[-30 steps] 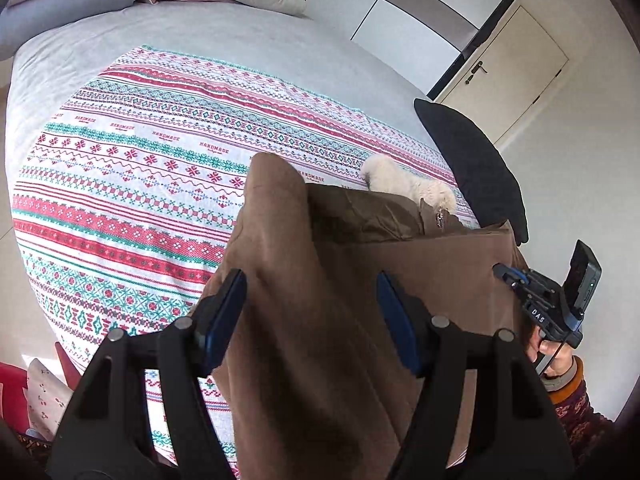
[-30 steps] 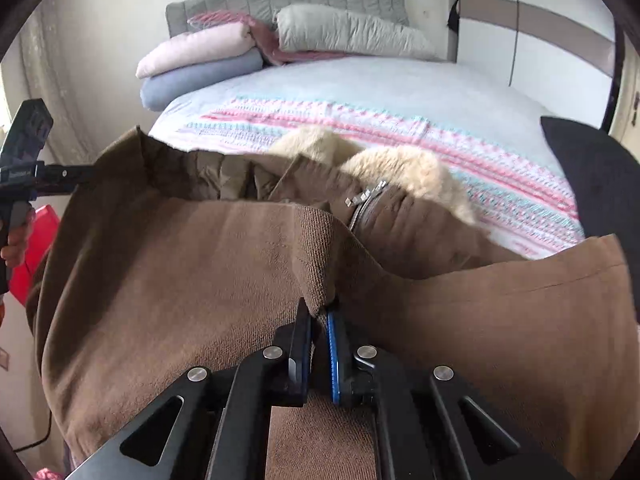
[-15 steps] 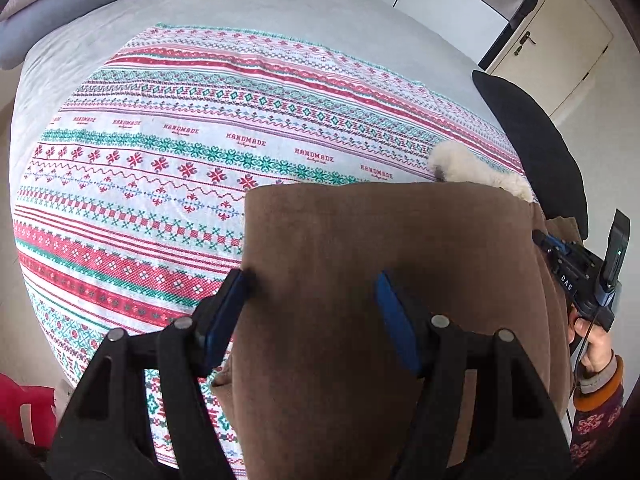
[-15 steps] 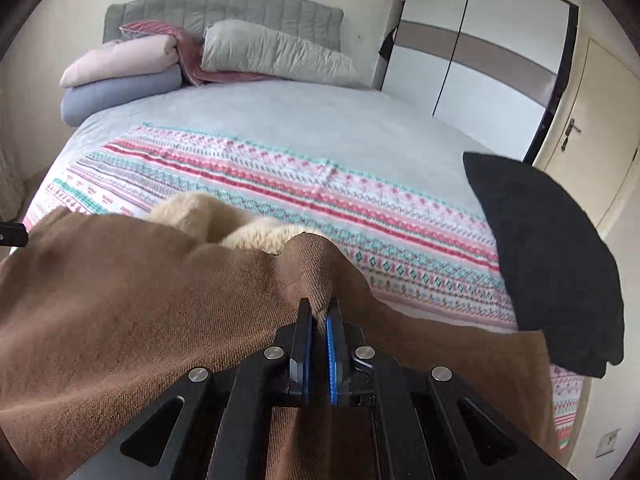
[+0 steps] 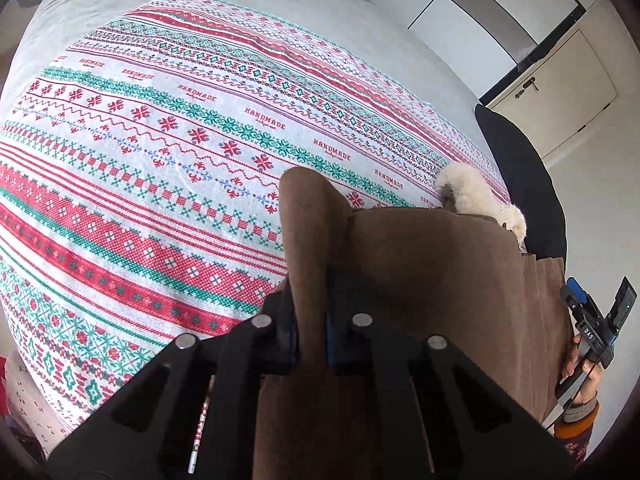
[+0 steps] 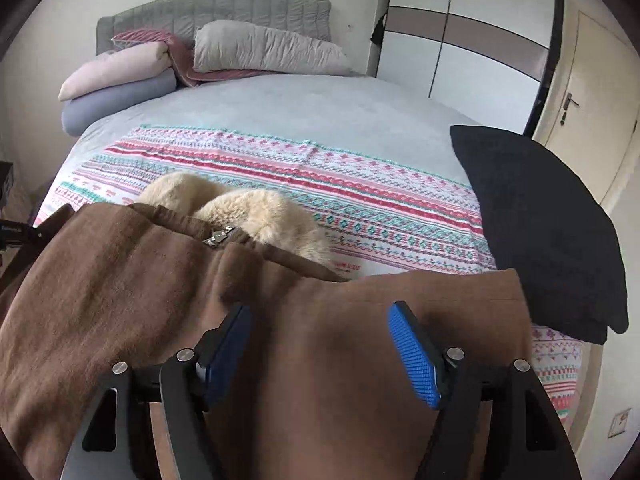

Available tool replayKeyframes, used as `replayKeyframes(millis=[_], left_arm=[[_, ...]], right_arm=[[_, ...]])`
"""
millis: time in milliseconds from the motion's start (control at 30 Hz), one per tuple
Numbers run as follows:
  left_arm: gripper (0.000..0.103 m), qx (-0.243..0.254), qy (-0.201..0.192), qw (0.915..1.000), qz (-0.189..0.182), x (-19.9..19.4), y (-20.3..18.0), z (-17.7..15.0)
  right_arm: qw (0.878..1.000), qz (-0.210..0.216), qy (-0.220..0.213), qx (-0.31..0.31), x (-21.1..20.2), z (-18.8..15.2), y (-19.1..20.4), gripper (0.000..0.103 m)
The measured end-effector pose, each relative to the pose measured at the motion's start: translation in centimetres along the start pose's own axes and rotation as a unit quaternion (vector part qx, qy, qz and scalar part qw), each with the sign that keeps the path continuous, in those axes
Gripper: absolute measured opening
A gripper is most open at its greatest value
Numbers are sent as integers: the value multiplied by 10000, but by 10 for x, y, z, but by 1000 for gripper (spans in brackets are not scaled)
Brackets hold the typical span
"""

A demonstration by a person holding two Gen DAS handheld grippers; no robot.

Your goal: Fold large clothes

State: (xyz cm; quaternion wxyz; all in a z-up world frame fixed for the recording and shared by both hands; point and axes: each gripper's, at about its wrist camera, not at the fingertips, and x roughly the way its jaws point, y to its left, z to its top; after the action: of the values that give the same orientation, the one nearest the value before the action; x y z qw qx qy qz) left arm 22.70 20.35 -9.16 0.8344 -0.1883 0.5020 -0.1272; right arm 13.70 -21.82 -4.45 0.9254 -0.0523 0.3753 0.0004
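Note:
A large brown coat [image 5: 440,300] with a cream fur collar [image 5: 480,196] lies at the near edge of the bed. In the left wrist view my left gripper [image 5: 310,308] has a raised fold of the coat between its jaws; they are closing and the pads press on the cloth. In the right wrist view my right gripper [image 6: 320,320] has its jaws opening, wide apart. The coat [image 6: 120,280] lies flat under its blue pads [image 6: 416,356], not pinched. The fur collar [image 6: 256,216] and a zipper pull sit just beyond. A hand holds the right gripper [image 5: 592,320] at the coat's right side.
The coat rests on a red, green and white patterned blanket [image 5: 160,160] over a grey bed. A black cushion [image 6: 540,232] lies at the bed's right edge. Pillows [image 6: 260,48] are stacked against the headboard. A wardrobe and a door [image 6: 592,100] stand on the right.
The left gripper came down and shut on a fold of the coat. The right gripper let go of its pinch of cloth and opened wide; the coat settled flatter on the bed.

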Motion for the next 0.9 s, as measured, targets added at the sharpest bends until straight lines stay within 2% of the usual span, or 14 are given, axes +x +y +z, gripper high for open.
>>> replayKeyframes(millis=[67,133,200,267,300,333,400,533,633,700,733,800,833,900], left_arm=[[10,41,-95,9999,26,-3,-1,-2],[10,76,-171,9998,57,-5,-2,-1],[10,86,-244,9996,120,-6,-3,-1],[9,56,-345,9990,294,-9,-6,-1],[9,82,-480,9981,372,-14,-9,-2],[8,143,-688,9963,490,-19,-13,0],[8,261,-1193,9907,604,-44,-26,-1],[8,439,-1980,9783,432,-93,-61,16],[8,827,-2706,9567,682,-114,-94,32],[8,975,-3046,9427,949,-114,-104,44],[8,962,-3082,9406,1051,-107,-102,54],[8,892,-2919,9446,1211,-77,-90,70],[9,891,-2773,9477,1305,-55,-82,76],[9,1110,-2328,9499,1764,-1,-72,76]], right_arm=[[9992,-257,30,304,-4,0,-35,83],[9961,-310,240,792,4,0,-71,84],[9889,-50,565,1371,19,-5,-101,84],[9755,414,946,1943,35,-18,-119,83],[9677,710,988,2210,41,-25,-124,65],[9602,897,975,2458,43,-31,-129,19],[9570,767,530,2747,27,-37,-133,10],[9721,81,-639,2256,-29,-11,-119,6],[9761,-513,-1200,1740,-53,22,-103,6],[9709,-839,-1508,1662,-59,40,-101,6],[9685,-1003,-1563,1661,-55,47,-103,6],[9681,-1099,-1440,1732,-35,55,-109,6],[9703,-1097,-1290,1728,-17,57,-111,6],[9770,-1253,-804,1524,28,54,-106,7]])
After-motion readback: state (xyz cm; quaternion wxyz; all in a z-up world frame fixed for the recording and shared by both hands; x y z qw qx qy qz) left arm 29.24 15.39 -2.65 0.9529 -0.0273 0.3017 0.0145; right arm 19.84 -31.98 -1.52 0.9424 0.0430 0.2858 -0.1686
